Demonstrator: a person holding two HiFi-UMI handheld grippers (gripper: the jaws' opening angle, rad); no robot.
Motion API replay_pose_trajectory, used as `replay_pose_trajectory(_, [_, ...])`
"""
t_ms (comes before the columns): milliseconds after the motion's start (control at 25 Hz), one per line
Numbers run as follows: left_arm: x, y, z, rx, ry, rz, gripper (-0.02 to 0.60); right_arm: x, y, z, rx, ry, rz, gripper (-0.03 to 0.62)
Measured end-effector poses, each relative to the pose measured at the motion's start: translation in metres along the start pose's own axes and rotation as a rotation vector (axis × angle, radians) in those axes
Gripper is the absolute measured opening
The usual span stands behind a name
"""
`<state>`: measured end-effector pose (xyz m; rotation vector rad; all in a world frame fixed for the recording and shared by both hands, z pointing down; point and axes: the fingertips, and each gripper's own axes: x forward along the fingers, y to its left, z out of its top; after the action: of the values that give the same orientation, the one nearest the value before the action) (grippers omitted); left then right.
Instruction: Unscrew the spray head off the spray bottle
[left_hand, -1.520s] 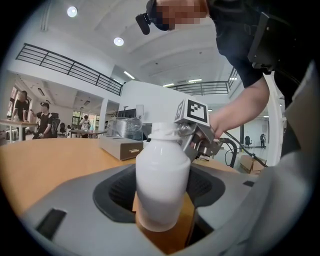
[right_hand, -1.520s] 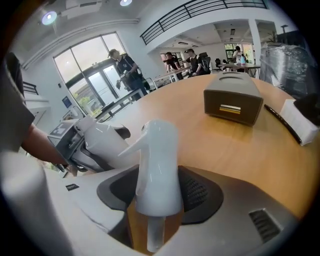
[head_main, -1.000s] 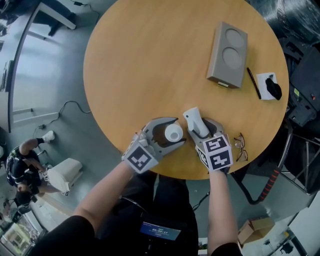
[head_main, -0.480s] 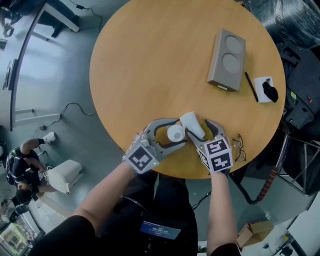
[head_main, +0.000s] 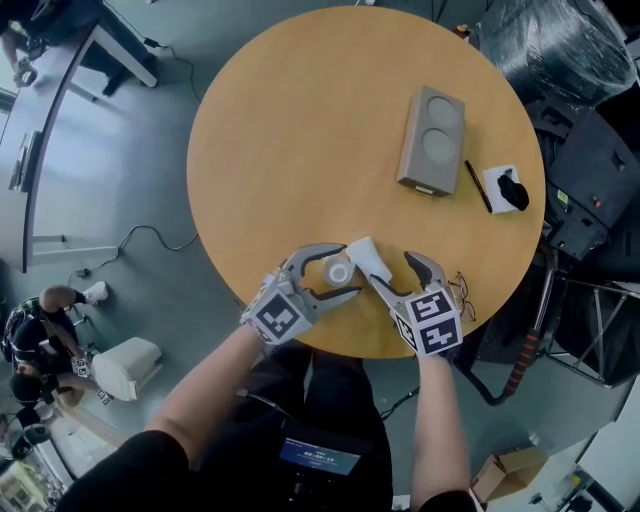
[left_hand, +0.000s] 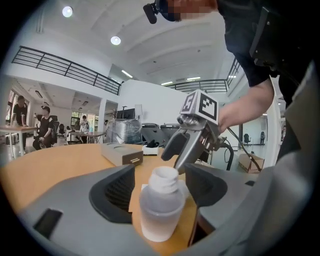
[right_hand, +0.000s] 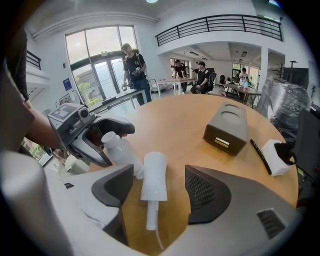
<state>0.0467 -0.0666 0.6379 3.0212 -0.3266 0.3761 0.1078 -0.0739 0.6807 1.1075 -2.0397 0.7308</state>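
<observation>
The clear spray bottle (head_main: 340, 272) stands upright on the round wooden table (head_main: 300, 150), its neck bare. My left gripper (head_main: 349, 270) has its jaws on either side of the bottle (left_hand: 159, 210); they are opening and gaps show at both pads. The white spray head (head_main: 367, 259) lies on the table beside the bottle, its tube pointing toward me. My right gripper (head_main: 389, 267) straddles the spray head (right_hand: 153, 177) with its jaws wide and not touching it. In the right gripper view the bottle (right_hand: 118, 148) sits inside the left gripper (right_hand: 107, 136).
A grey box (head_main: 430, 140) with two round recesses lies further back on the table. Right of it are a black pen (head_main: 478, 187) and a white pad with a black object (head_main: 505, 188). Glasses (head_main: 464, 296) lie at the table's near right edge.
The right gripper has opened and let go of the spray head, which went from upright in its jaws to lying on the table beside the bottle. The left jaws have widened slightly.
</observation>
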Motion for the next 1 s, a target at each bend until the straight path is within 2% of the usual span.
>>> replay_pose_trajectory(240, [-0.014, -0.01, 0.023, 0.03, -0.007, 0.001, 0.351, -0.025, 0.013, 0.007, -0.006, -0.041, 0.004, 0.338])
replay_pose_trajectory(400, [-0.033, -0.011, 0.066, 0.033, -0.06, 0.017, 0.348, -0.05, 0.028, 0.03, -0.006, -0.109, 0.02, 0.337])
replay_pose_trajectory(480, [-0.049, -0.01, 0.093, 0.038, -0.086, 0.032, 0.31, -0.068, 0.041, 0.048, -0.002, -0.16, 0.038, 0.336])
replay_pose_trajectory(640, [-0.081, -0.016, 0.139, 0.008, -0.125, 0.018, 0.285, -0.109, 0.07, 0.086, 0.006, -0.294, 0.093, 0.328])
replay_pose_trajectory(760, [-0.101, -0.023, 0.167, 0.006, -0.134, 0.007, 0.262, -0.143, 0.09, 0.114, -0.043, -0.41, 0.101, 0.3])
replay_pose_trajectory(880, [-0.12, -0.03, 0.191, -0.024, -0.123, 0.022, 0.211, -0.182, 0.111, 0.141, -0.102, -0.531, 0.096, 0.249])
replay_pose_trajectory(1000, [-0.136, -0.04, 0.22, -0.044, -0.122, 0.014, 0.15, -0.227, 0.133, 0.17, -0.091, -0.689, 0.139, 0.193])
